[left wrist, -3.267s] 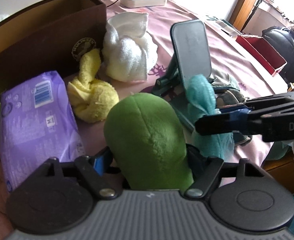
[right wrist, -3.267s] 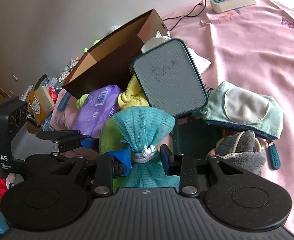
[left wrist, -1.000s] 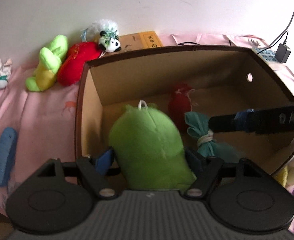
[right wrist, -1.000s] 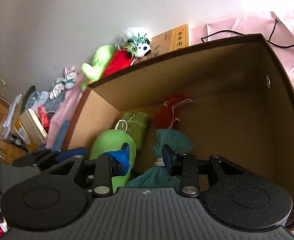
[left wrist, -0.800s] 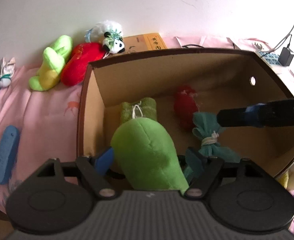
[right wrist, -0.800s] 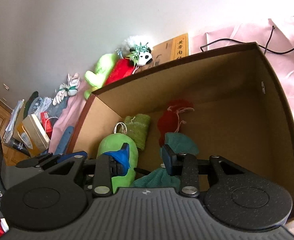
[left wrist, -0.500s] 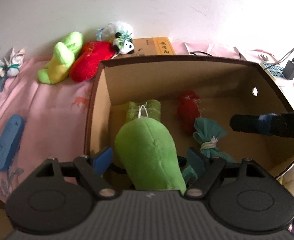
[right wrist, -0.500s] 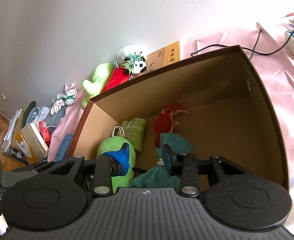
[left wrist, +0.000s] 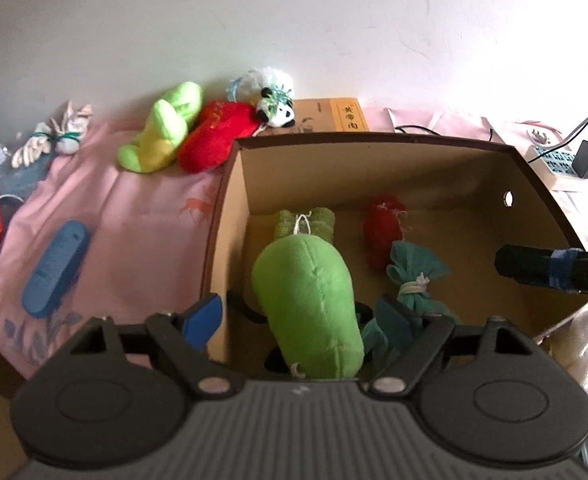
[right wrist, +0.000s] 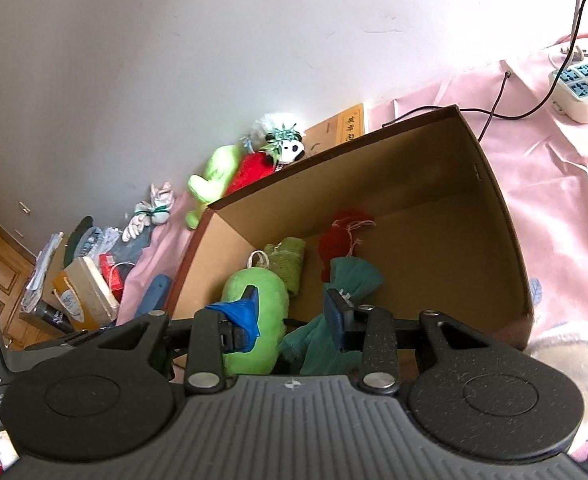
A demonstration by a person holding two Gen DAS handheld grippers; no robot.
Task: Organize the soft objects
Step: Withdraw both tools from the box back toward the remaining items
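With its jaws just opened wide, the left hand-held gripper (left wrist: 300,314) has freed the green plush toy (left wrist: 310,304) inside the cardboard box (left wrist: 374,142), while the right hand-held gripper (right wrist: 291,312) stands apart over the teal pouch (right wrist: 334,320), both deposited for storage.

The right gripper (right wrist: 294,314) hangs with fingers apart over the cardboard box (right wrist: 490,184), teal bundle (right wrist: 348,280) below.

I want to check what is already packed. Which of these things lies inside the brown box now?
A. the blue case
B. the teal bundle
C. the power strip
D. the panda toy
B: the teal bundle lies on the floor of the box, beside the green plush.
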